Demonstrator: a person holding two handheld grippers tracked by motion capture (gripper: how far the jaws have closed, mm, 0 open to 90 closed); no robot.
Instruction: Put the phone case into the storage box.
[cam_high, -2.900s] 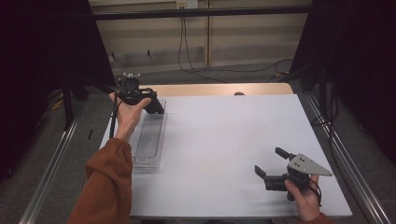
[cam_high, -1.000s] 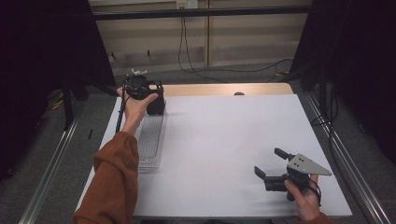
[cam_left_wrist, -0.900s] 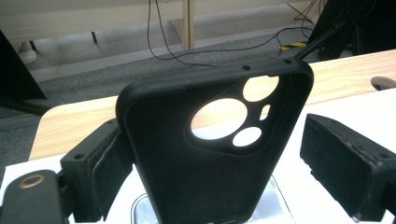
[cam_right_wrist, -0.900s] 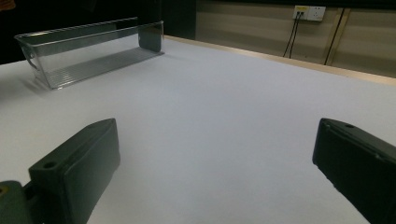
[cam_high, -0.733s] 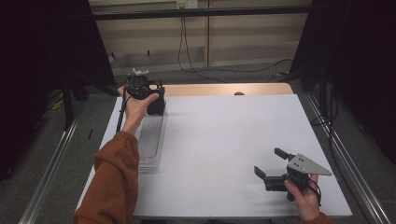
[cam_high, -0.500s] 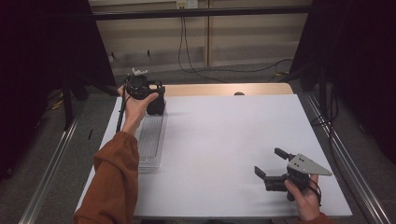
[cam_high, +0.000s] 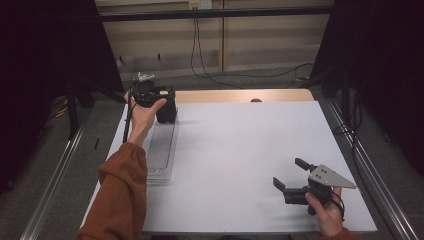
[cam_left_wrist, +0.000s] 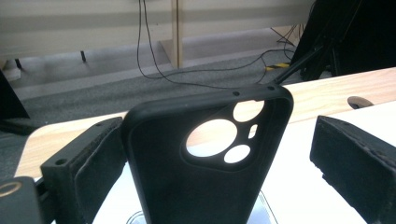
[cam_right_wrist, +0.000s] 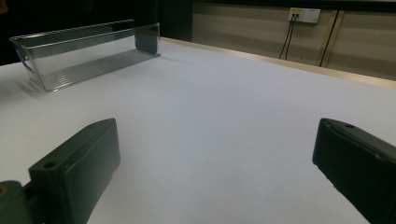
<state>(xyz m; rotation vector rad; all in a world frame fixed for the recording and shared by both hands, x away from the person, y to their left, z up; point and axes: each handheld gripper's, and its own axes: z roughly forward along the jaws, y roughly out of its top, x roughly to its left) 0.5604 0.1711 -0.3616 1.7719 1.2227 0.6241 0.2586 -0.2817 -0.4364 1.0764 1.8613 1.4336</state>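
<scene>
Black phone case (cam_left_wrist: 205, 158), no legible marking, stood in the clear tray's (cam_high: 161, 150) far end between the left gripper's (cam_high: 167, 106) released jaws, unmoved; right gripper (cam_high: 289, 175) stayed spread, empty.

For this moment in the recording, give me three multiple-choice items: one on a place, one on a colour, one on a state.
1. Where does the clear tray lie on the table?
A. along its left edge
B. at its centre
C. by the right gripper

2. What colour is the phone case?
A. white
B. black
C. red

3. How are the jaws of the right gripper?
A. shut on the case
B. shut on nothing
C. open, with nothing between them

Key: 1 A, the high view shows the tray beside the left gripper; 2 B, the left gripper view shows a black case standing between that gripper's jaws; 3 C, the right gripper view shows bare table between its parted jaws.
</scene>
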